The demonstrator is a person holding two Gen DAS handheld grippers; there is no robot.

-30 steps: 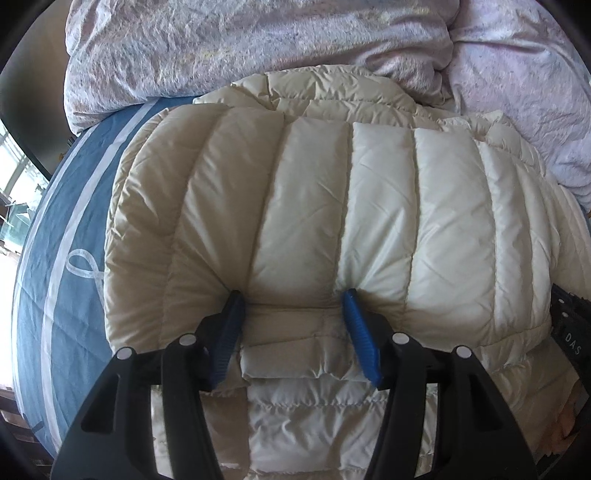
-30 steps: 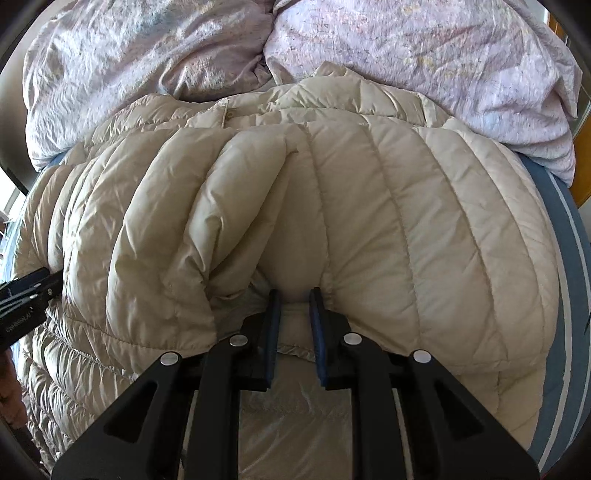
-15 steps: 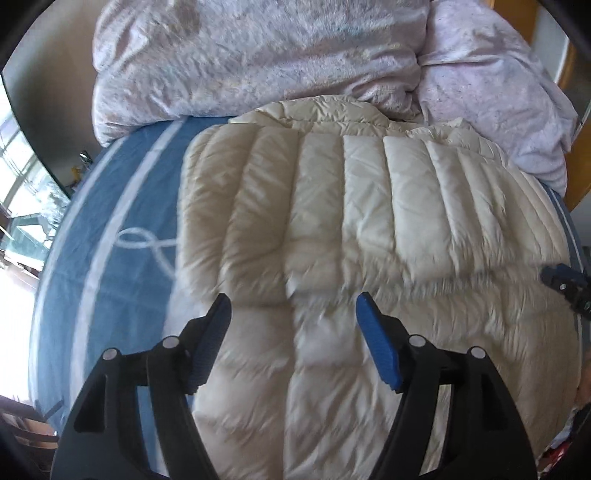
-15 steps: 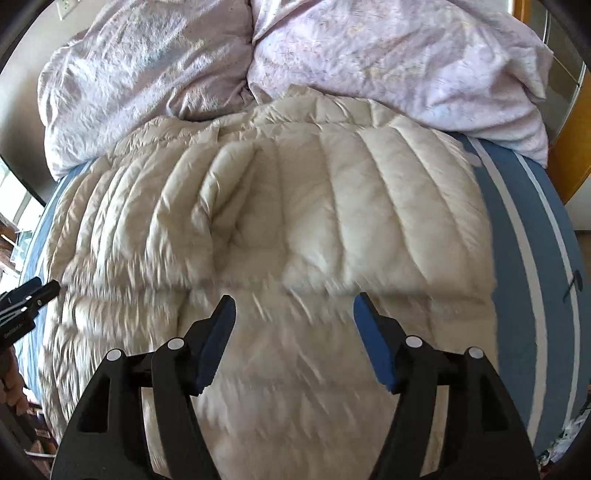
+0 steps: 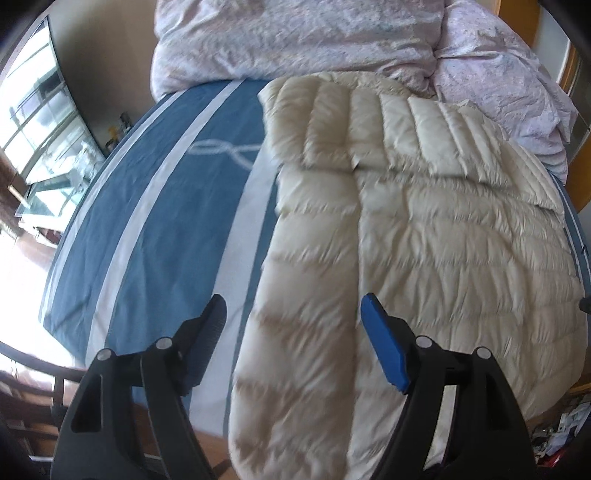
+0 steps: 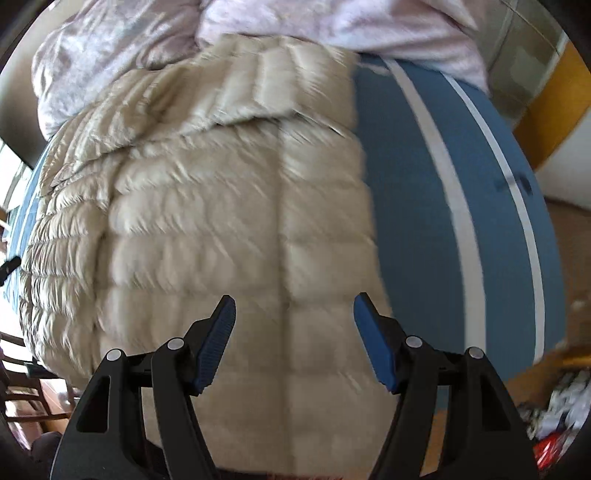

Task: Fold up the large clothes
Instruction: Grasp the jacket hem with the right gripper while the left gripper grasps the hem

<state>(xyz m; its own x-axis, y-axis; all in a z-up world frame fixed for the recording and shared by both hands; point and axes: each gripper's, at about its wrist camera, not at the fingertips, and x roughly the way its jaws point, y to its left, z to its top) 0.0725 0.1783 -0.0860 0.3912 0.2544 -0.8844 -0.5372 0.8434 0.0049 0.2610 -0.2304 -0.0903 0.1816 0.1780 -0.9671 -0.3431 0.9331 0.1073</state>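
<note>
- On the blue striped bed (image 5: 155, 206), a cream quilted down jacket (image 5: 424, 240) is laid, its far part folded over, against lilac bedding (image 5: 295, 33).
- Above it, the left gripper (image 5: 293, 334) is held spread, its jaws just opened wider, nothing pinched.
- The right gripper (image 6: 294, 334) is likewise seen spread and empty.

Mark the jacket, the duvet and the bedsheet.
jacket (image 5: 443, 258): left wrist view, quilted front panel.
duvet (image 5: 295, 37): left wrist view, crumpled middle.
bedsheet (image 6: 417, 177): right wrist view, blue band beside the jacket.
</note>
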